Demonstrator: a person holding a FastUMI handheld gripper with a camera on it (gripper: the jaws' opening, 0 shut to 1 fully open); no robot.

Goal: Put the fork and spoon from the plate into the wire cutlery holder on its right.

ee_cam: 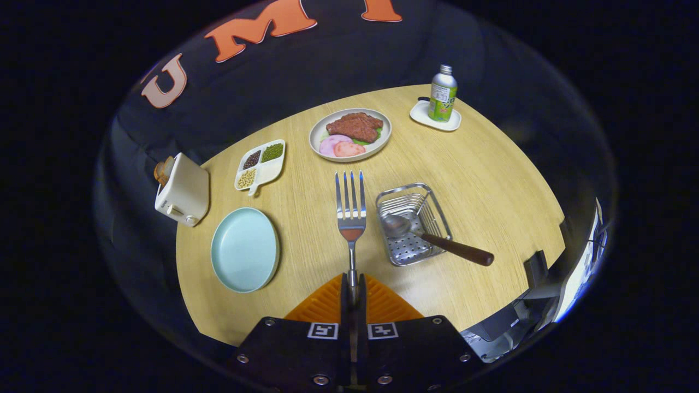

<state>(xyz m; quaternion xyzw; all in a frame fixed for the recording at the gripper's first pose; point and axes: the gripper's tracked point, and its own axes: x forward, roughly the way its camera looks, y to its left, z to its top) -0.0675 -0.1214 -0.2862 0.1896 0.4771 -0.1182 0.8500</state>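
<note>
Above the table (pixel 491 180), the gripper (pixel 352 286) clamps the fork (pixel 350 210) (spoon (pixel 431 237) already delivered); next, swing right over the wire cutlery holder (pixel 413 224).

Non-task clutter, all referenced to the meat dish (pixel 350 135) near the counter's (pixel 491 180) far edge: round pale plate, brown meat slab on top, pink slices and a bit of green leaf toward its near side. Near-left of it, close by: white divided tray (pixel 260 165), three compartments with dark beans, green beans, pale beans. Further left, at the counter edge: white toaster (pixel 183 190), bread sticking out of it. Right of the meat dish, well apart: green-labelled metal bottle (pixel 442 94), upright on a small white saucer (pixel 435 117).
</note>
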